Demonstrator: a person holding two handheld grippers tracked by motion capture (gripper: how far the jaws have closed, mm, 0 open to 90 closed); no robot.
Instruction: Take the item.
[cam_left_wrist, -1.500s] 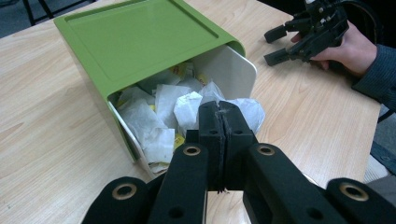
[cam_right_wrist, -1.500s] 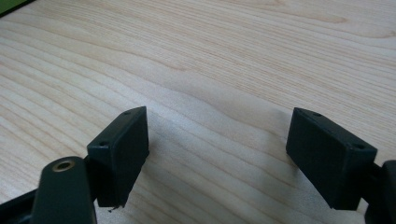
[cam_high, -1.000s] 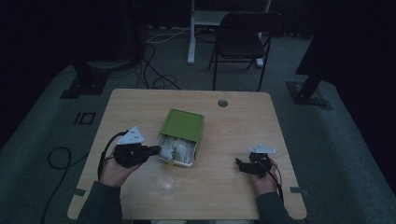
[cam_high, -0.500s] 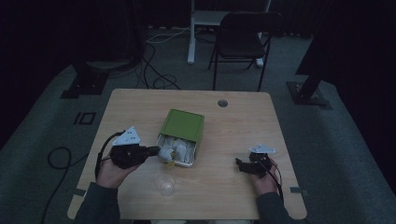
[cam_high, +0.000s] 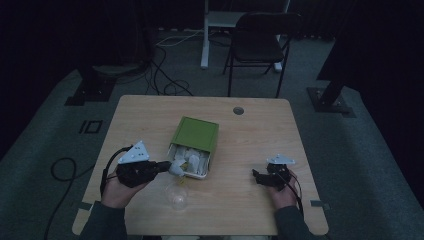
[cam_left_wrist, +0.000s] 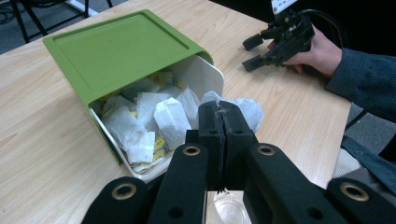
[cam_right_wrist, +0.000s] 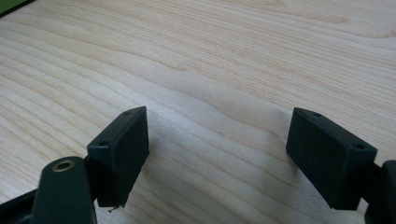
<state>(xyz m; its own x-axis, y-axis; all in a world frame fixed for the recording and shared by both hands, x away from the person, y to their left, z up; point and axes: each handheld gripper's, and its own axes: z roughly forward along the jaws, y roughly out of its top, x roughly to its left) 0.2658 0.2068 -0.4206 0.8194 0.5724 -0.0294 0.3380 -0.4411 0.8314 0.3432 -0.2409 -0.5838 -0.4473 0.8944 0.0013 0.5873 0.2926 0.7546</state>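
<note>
Standing in the middle of the table (cam_high: 150, 115), the green box (cam_high: 196, 133) has its white drawer (cam_high: 201, 170) pulled out toward the near side, which leaves the heap of tea bags (cam_left_wrist: 140, 121) inside open to reach from the person's seat. Its long axis runs from far to near, slightly slanted, with the open mouth facing near and a little left, toward the left hand-held gripper (cam_high: 170, 167).

That left hand-held gripper lies roughly level and points right, its jaws pressed together on a white tea bag (cam_left_wrist: 243, 109) that sticks out past the tips, just beside the drawer's near rim. Held by one edge, the bag hangs free of the heap, probably so that it can be carried off alone. A clear glass cup (cam_high: 176, 196) stands upright just near of the drawer, almost under the gripper, likely as the place meant for the bag.

The right hand-held gripper (cam_high: 260, 177) rests well apart on the right side of the table, pointing left, jaws wide apart over bare wood with nothing between them, seemingly waiting.
</note>
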